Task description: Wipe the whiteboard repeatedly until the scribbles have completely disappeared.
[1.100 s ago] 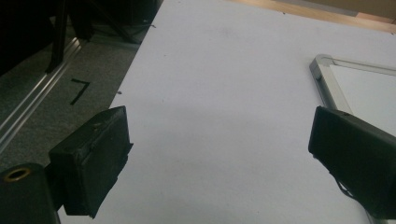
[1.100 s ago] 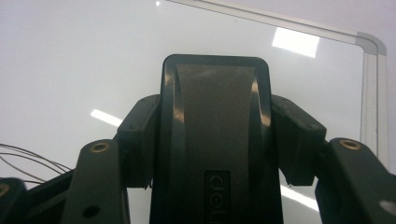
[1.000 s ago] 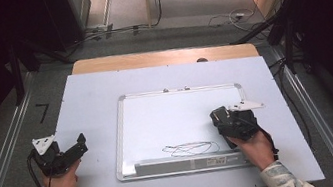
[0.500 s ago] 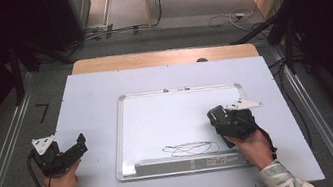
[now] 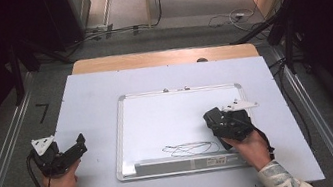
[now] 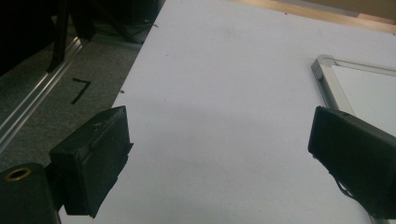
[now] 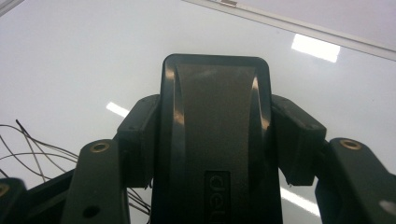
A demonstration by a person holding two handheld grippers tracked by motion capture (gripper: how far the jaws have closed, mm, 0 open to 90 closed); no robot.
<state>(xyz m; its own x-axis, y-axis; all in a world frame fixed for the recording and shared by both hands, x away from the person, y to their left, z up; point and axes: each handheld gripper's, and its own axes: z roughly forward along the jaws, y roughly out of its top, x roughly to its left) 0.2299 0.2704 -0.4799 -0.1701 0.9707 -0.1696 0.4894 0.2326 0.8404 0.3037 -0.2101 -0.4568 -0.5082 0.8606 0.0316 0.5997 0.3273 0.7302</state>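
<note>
Black eraser [image 7: 215, 140] clamped by right gripper [image 5: 220, 121], long axis along fingers; left gripper [image 5: 74, 149] spread, empty.

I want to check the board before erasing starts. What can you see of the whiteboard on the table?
The whiteboard lies flat on the pale table top, long side toward the person. It has a glossy white face, a silvery frame with rounded corners and a tray strip along its near edge. A thin black scribble marks the near part. The right gripper, shut on a black eraser, is over its right side.
</note>
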